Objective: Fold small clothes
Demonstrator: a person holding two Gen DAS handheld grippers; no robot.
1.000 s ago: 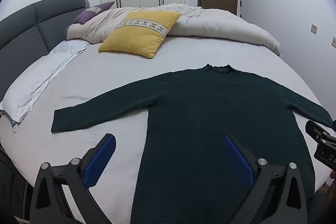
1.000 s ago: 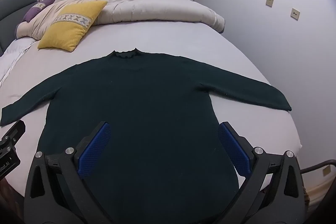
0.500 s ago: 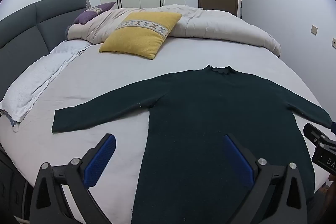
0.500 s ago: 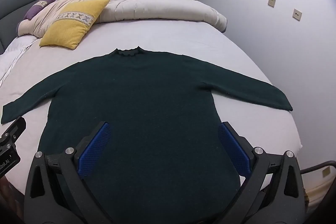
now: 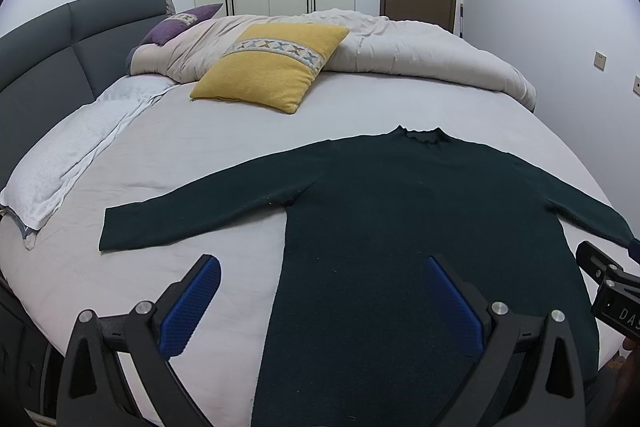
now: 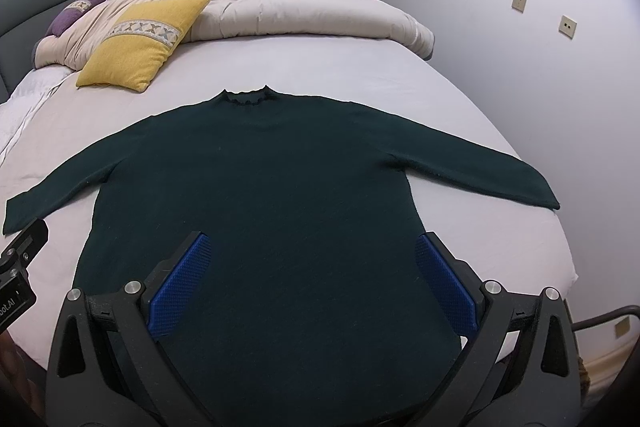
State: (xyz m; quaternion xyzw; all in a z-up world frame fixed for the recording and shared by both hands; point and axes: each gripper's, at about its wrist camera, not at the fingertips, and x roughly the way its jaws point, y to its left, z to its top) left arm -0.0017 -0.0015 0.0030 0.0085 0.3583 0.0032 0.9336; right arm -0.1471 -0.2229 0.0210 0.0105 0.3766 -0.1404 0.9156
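Observation:
A dark green long-sleeved sweater (image 5: pixel 400 211) lies flat and face up on the bed, collar away from me, both sleeves spread out to the sides; it also shows in the right wrist view (image 6: pixel 276 187). My left gripper (image 5: pixel 320 301) is open and empty, held above the sweater's lower left edge. My right gripper (image 6: pixel 312 277) is open and empty, held above the sweater's lower body. Neither touches the fabric. The hem is hidden below both grippers.
A yellow cushion (image 5: pixel 276 67) and a rumpled beige duvet (image 5: pixel 420 51) lie at the far side of the bed. A white pillow (image 5: pixel 68 163) and grey headboard (image 5: pixel 48 51) are at the left. A wall (image 6: pixel 560 67) runs along the right bed edge.
Both grippers have drawn slightly back and up; the sweater sits a touch lower in both views. The sweater has not moved and both grippers stay open.

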